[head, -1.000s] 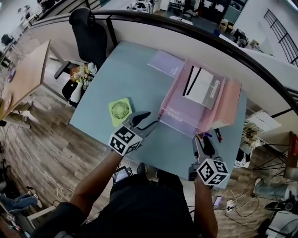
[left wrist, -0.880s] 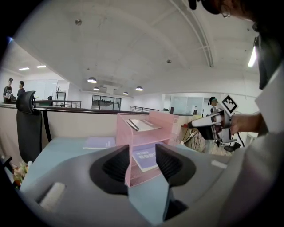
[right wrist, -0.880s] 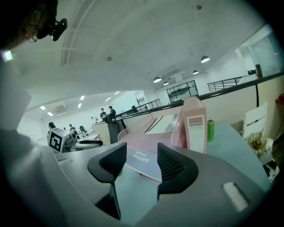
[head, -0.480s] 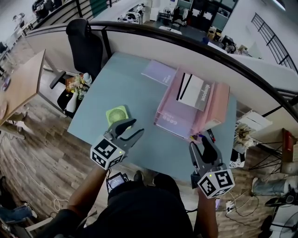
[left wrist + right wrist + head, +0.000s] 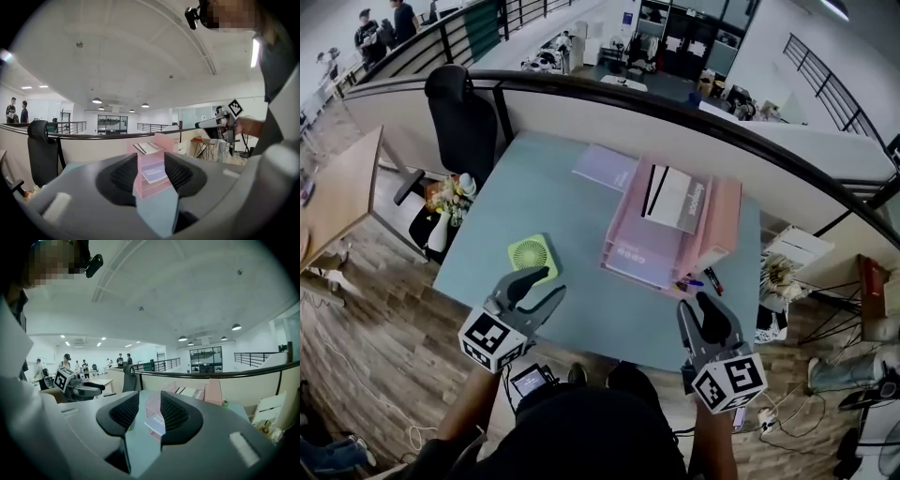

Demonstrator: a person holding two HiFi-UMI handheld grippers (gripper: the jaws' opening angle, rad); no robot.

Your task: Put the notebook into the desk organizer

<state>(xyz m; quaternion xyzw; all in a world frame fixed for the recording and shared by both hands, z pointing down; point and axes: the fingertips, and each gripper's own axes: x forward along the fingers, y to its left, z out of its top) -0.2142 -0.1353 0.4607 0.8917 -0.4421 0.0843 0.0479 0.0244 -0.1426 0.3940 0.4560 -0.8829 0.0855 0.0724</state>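
Note:
The pink desk organizer (image 5: pixel 717 220) stands on the blue table (image 5: pixel 534 187). A white notebook (image 5: pixel 673 197) with black stripes lies on its top tier, and a lavender booklet (image 5: pixel 636 260) rests in a lower tier. Another lavender notebook (image 5: pixel 605 166) lies flat on the table, behind and left of the organizer. My left gripper (image 5: pixel 542 284) hovers near the front left edge, open and empty. My right gripper (image 5: pixel 701 307) is at the front right; its jaws have just been closing, a gap still shows and nothing is between them. The organizer (image 5: pixel 161 140) shows beyond the left jaws.
A green round fan (image 5: pixel 532 255) lies on the table just ahead of the left gripper. Pens (image 5: pixel 698 279) lie at the organizer's front right corner. A black office chair (image 5: pixel 464 117) stands at the far left, behind it a partition with a black rail (image 5: pixel 675 103).
Both grippers have drawn back from the organizer toward the table's front edge and risen. The right gripper's jaws stand narrower than before. The notebooks have not moved.

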